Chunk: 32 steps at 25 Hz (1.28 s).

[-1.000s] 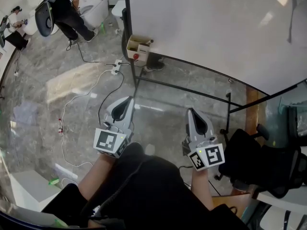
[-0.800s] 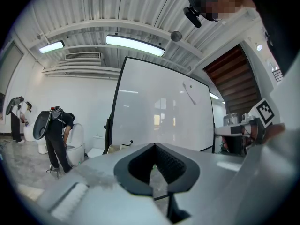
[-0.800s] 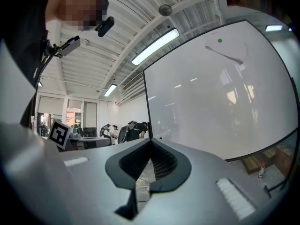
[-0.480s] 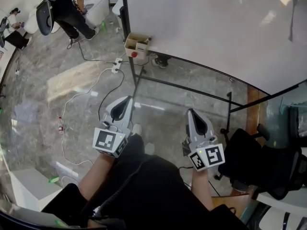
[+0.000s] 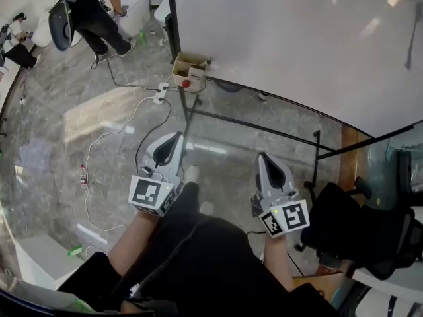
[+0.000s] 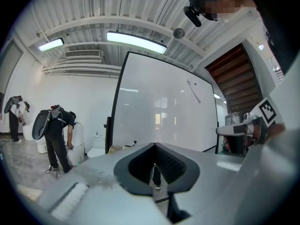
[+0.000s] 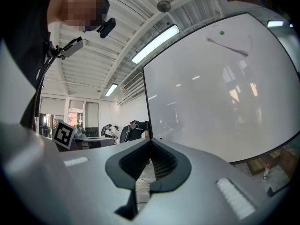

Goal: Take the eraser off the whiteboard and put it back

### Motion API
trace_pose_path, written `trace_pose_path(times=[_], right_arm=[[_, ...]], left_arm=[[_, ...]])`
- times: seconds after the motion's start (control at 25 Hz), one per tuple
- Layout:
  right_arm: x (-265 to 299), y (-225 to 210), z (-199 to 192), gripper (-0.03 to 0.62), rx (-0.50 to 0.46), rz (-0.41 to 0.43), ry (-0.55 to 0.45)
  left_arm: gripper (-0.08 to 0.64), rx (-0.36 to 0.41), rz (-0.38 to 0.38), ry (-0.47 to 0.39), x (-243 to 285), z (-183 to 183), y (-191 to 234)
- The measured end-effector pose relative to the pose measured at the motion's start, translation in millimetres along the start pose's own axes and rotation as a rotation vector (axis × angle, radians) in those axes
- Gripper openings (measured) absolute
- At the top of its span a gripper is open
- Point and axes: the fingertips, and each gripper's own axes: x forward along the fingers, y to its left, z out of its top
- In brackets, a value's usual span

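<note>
Head view puts a thin dark bar (image 5: pixel 411 41) aslant on the glossy white whiteboard (image 5: pixel 297 38), high near its right edge; it is too small to tell whether this is the eraser. The left gripper view shows the same thin dark bar (image 6: pixel 193 92) on the whiteboard (image 6: pixel 159 111), well apart from both tools.

The board's smooth face mirrors ceiling lights and sits in a slim black metal frame (image 5: pixel 251 121) with tube legs. A small open cardboard box (image 5: pixel 190 65) with a red round part hangs at the frame's lower left corner.

The left gripper (image 5: pixel 176 137), grey moulded plastic with a black-and-white square-marker cube at its rear, points level at the board. In its own view the left gripper (image 6: pixel 154 148) has ribbed dark pads pressed together at the tips, with nothing between them. The right gripper (image 5: pixel 263 156) is of the same make, and the right gripper (image 7: pixel 150 144) also has its tips together and empty, facing the whiteboard (image 7: pixel 225 102).

The grey marbled stone floor (image 5: pixel 99 144) carries a white power strip (image 5: pixel 160 92) with a long pale cable. A black padded office chair (image 5: pixel 357 230) stands at the right. A person in black (image 5: pixel 92 12) with a backpack bends over at the far left. White ribbed ceiling panels carry long strip lights (image 6: pixel 136 41).
</note>
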Motion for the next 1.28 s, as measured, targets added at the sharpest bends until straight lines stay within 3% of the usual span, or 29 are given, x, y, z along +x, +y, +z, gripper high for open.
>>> trace_pose_path(times=[0.76,1.28], right_arm=[[131.3,-38.7,23.5,0.011,-0.055,-0.027,0.017],[199.4,-60.2,29.8,0.009,-0.07,-0.116,-0.011]], left_arm=[[0.006,-0.016,-0.088,-0.01,124.8,20.7,79.6],[0.006,-0.011,-0.179,-0.002,189.7,19.9,129.7]])
